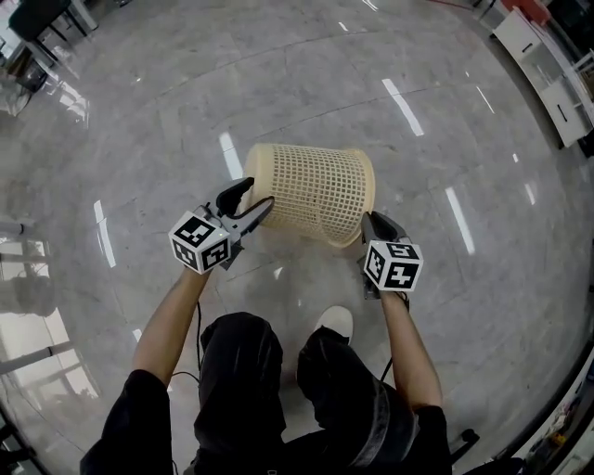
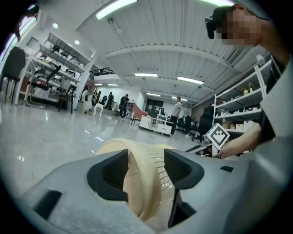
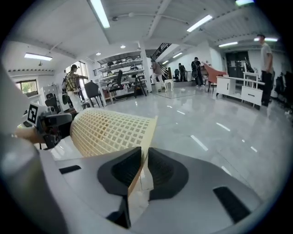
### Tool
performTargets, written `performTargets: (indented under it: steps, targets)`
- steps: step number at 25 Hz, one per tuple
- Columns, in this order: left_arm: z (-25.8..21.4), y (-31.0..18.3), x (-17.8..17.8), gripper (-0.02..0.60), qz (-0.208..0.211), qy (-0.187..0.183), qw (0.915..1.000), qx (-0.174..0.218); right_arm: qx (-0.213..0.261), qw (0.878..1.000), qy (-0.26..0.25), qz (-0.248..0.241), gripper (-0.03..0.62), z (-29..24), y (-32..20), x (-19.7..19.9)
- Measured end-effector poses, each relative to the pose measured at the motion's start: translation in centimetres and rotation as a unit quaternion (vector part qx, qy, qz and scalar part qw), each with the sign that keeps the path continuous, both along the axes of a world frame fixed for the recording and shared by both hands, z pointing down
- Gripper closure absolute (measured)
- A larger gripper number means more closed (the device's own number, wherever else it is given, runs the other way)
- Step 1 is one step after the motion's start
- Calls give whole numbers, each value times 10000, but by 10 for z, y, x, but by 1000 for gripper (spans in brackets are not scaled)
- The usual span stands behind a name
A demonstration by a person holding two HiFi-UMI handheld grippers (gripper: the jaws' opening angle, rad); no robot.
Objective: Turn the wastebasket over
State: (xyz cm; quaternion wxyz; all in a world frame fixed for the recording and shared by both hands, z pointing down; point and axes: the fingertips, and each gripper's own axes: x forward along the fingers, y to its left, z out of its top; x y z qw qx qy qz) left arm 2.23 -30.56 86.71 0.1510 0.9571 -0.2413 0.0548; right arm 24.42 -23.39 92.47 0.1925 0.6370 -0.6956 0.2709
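Note:
A cream lattice wastebasket (image 1: 320,190) lies on its side between my two grippers, above the glossy floor. My left gripper (image 1: 252,199) is at its left, closed end; in the left gripper view the thick rounded edge of the wastebasket (image 2: 143,180) fills the wide gap between the left gripper (image 2: 145,169) pads, which touch it on both sides. My right gripper (image 1: 367,225) is at the open end. In the right gripper view the right gripper (image 3: 144,167) pinches the thin rim wall of the wastebasket (image 3: 110,130).
Grey marble floor (image 1: 167,121) spreads all round. The person's knees and a white shoe (image 1: 334,321) are just below the basket. A white shelf unit (image 1: 548,65) stands at the far right, dark chairs (image 1: 37,23) at the far left. Distant people (image 2: 124,104) and shelving.

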Motion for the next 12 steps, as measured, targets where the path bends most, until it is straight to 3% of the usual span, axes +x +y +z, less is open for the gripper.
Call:
performTargets:
  steps: [4,7,10,12]
  targets:
    - [-23,-1,24,339,284,-72,9993,239,-302,9971,691,-54,545,32,3,7]
    - [-30,0,48,367,307,-4,9993,236,-427,9951,881,139,530,36,9,23]
    - [-37,8,79,368,530,30,9984,193,-133,9951,876,443,530,10,13,38]
    - [-40,12,97,375,697,84,9975,41,290,9969,662,314,531,-25,7,32]
